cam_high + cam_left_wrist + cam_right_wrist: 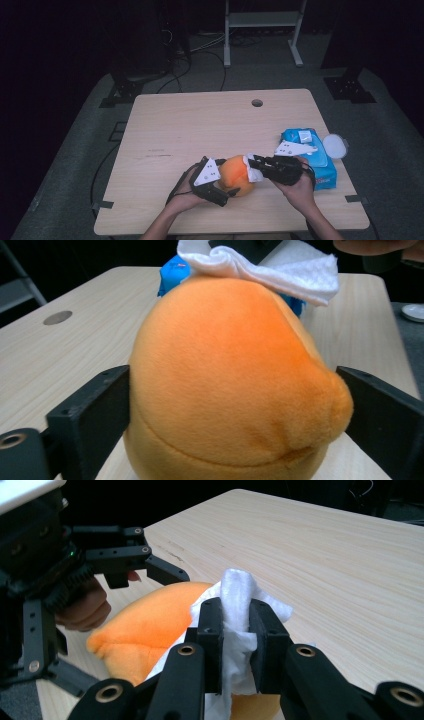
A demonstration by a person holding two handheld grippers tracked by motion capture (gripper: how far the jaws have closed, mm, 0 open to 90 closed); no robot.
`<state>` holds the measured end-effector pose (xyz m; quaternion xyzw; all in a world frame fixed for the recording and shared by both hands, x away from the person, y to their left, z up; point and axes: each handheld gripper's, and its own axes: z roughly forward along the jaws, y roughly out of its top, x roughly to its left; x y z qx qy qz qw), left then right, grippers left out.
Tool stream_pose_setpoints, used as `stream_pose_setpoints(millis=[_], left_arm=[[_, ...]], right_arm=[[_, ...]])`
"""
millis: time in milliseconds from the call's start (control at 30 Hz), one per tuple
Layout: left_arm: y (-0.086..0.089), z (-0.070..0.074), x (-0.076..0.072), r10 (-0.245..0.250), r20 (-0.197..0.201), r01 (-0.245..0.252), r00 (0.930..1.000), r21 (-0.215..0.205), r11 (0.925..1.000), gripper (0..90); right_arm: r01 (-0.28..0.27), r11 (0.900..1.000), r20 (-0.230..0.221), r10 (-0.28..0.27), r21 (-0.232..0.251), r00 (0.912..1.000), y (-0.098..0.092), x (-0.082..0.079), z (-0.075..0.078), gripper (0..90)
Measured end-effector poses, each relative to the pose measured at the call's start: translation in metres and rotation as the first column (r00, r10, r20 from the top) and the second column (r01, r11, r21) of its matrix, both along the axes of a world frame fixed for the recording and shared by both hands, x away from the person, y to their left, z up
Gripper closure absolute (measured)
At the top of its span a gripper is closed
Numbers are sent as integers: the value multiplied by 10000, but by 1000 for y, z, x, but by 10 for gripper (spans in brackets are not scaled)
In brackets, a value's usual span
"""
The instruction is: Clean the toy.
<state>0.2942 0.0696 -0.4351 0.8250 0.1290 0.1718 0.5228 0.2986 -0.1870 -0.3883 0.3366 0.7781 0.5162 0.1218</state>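
- Left tongs [231,191] stand apart around the plush [236,175]; re-clamp to steady it.
- Right tongs [235,622] clamped on the wipe [235,592]; wipe with light strokes, keeping the plush on the bench [200,125].

Can't read any text from my feed. The blue wipes pack [311,159] on the tabletop [200,130] has a white label patch and some print along its edge, too small and blurred to make out. No markings legible on anything else.
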Motion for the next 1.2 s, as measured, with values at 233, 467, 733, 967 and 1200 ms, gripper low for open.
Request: stream_pose_setpoints(millis=[233,467,733,967,1200], left_arm=[[-8,-10,-4,529,722,-525,9960,-65,9986,93],[4,9,-1,-181,-309,175,9994,-199,9996,264],[4,-4,5,108,-559,-135,9984,-498,9987,153],[-3,-9,4,464,-803,-523,9957,-733,9959,155],[0,-11,7,825,-1110,-921,9904,-843,9922,157]], right_arm=[[97,9999,-76,-97,-75,9999,0,0,0,767],[-304,9995,126,303,129,9995,2,-9,12,768],[-132,9993,111,135,-338,9998,1,-3,2,767],[-100,9996,109,103,-269,9999,1,-7,3,768],[-834,9929,612,887,-853,9942,20,-16,5,766]])
